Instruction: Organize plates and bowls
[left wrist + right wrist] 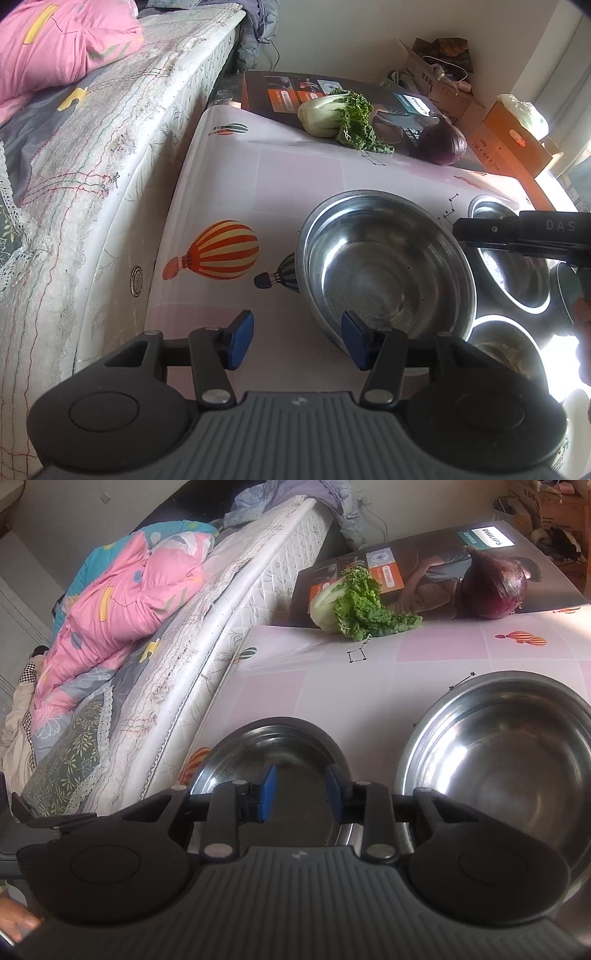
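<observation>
A steel bowl [384, 266] stands on the balloon-print tablecloth [258, 177]. My left gripper [297, 341] is open at its near left rim: the right pad [354, 339] sits over the rim and the left pad over bare cloth. My right gripper [458, 230] reaches in from the right above the same bowl. In the right wrist view that gripper [301, 794] hangs over the bowl [273, 746], its blue pads a narrow gap apart with nothing between them. A larger steel bowl [509, 768] stands to its right. A third bowl [506, 354] lies in glare.
A green leafy cabbage [354, 605] and a purple cabbage [495, 587] lie at the table's far edge on a dark printed box [273, 92]. A mattress [110, 147] with pink bedding runs along the left side. Cardboard boxes [513, 144] stand at the back right.
</observation>
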